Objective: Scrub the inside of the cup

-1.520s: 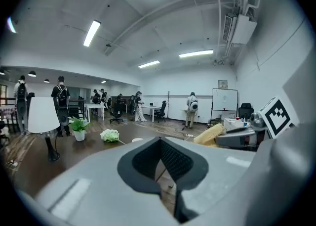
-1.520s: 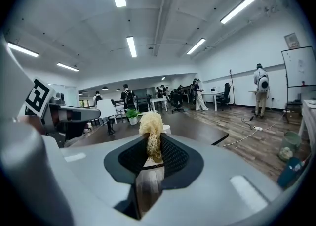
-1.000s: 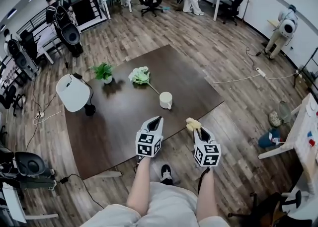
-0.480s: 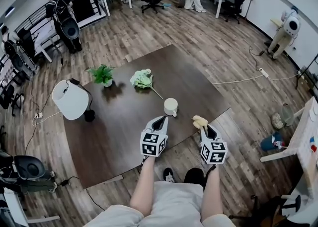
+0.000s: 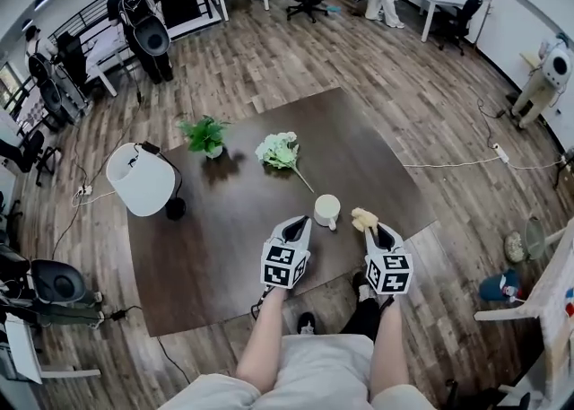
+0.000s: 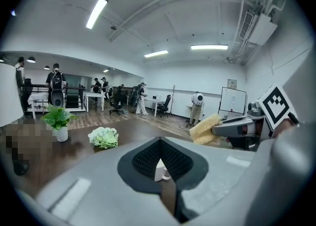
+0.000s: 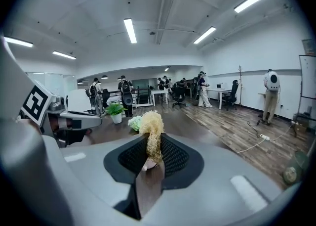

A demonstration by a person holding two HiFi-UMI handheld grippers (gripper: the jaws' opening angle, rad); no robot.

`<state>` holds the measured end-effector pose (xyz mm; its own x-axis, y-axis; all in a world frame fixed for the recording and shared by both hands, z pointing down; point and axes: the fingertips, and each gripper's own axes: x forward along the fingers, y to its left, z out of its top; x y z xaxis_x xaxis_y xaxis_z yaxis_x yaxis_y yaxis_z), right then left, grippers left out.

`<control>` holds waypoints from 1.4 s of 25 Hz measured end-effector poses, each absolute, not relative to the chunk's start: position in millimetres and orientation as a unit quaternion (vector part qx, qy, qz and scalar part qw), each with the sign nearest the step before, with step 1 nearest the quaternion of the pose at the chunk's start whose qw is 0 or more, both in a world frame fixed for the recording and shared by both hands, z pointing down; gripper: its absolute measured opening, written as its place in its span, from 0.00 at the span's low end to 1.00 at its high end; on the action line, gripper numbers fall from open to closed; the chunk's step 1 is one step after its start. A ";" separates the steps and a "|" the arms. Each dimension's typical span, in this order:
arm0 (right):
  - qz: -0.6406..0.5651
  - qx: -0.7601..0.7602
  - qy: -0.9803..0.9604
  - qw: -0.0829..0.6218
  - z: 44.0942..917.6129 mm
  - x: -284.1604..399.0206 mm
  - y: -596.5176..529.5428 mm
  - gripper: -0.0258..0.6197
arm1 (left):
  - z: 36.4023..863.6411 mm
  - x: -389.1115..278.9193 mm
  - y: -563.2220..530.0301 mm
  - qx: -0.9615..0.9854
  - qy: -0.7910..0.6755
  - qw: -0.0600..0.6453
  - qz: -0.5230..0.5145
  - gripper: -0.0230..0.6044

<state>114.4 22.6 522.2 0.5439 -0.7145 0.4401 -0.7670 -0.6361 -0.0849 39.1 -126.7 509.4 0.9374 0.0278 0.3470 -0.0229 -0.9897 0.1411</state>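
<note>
**Head view.** Your left gripper [image 5: 296,225] hovers over the near part of the dark table [image 5: 224,247]. Its jaws are pressed together and hold nothing. In the left gripper view only a thin slit remains between them, and the cup shows through it, farther off.

The white cup [image 5: 326,211] stands upright on the table at 1 o'clock from that gripper, near it but not touching.

Your right gripper [image 5: 371,231] is clenched on a yellow sponge [image 5: 363,219]. The sponge sticks out past the jaw tips at 4 o'clock from the cup and is apart from it.

From the cup, a bunch of flowers [image 5: 280,150] lies at 11 o'clock, a potted plant [image 5: 206,135] stands at 10 o'clock, and a white lamp [image 5: 141,179] stands at 9 o'clock, near the table's left edge.
</note>
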 end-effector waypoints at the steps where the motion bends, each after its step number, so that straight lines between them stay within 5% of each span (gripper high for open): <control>1: 0.221 0.870 -0.437 0.065 521.6 120.6 10.4 0.18 | 508.2 43.2 -134.9 0.982 -0.011 0.073 0.176 0.04; 13: 0.211 0.775 -0.588 0.093 521.3 206.1 -79.6 0.18 | 511.6 90.0 -185.5 0.971 -0.151 0.075 0.170 0.04; 23: 0.190 0.596 -0.759 0.182 549.1 251.0 -86.4 0.18 | 540.4 116.1 -140.5 0.954 -0.225 0.076 0.184 0.04; 35: 0.161 0.429 -0.847 0.270 579.6 194.5 -123.0 0.18 | 649.9 72.8 -73.6 0.904 -0.290 0.161 0.269 0.09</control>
<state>194.5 -123.0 579.6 -0.4864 -0.6388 0.5961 -0.8131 0.5806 -0.0412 72.8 -73.6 649.9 0.6876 -0.4374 0.5796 -0.6105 -0.7804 0.1354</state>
